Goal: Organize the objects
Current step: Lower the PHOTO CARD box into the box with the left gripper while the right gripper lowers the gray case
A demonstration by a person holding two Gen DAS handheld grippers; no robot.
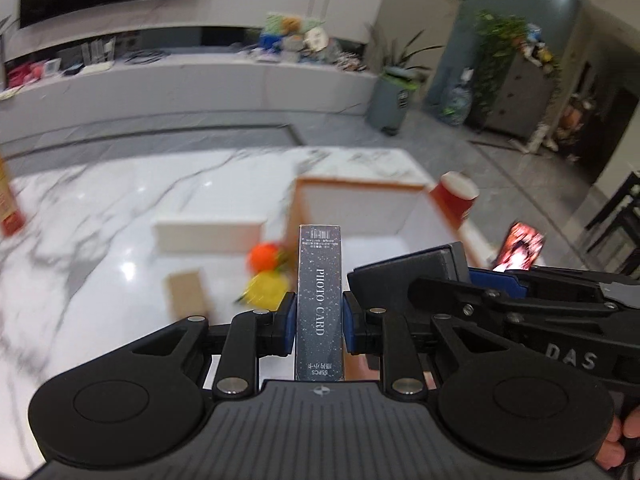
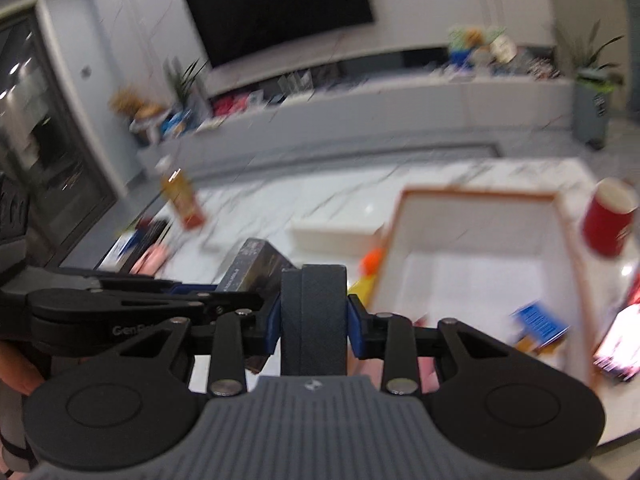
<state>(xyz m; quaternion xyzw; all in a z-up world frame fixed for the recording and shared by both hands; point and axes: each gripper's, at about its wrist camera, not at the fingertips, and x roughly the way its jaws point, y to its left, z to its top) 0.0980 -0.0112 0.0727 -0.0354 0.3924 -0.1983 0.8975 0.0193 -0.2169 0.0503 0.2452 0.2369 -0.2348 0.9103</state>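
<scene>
above the marble table [image 1: 100,208] your left gripper [image 1: 319,320] is clamped on the photo card box [image 1: 320,304], right gripper [image 2: 313,320] squeezing a dark grey case [image 2: 313,312], both near the (blurry) white tray [image 2: 480,264].

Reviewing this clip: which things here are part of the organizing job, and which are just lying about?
In the job:
- photo card box, clamped in the left gripper
- dark grey case, clamped in the right gripper
- white open bin, probably the destination

Lying about, for now:
- red cup
- drink bottle
- orange and yellow toys
- phone
</scene>
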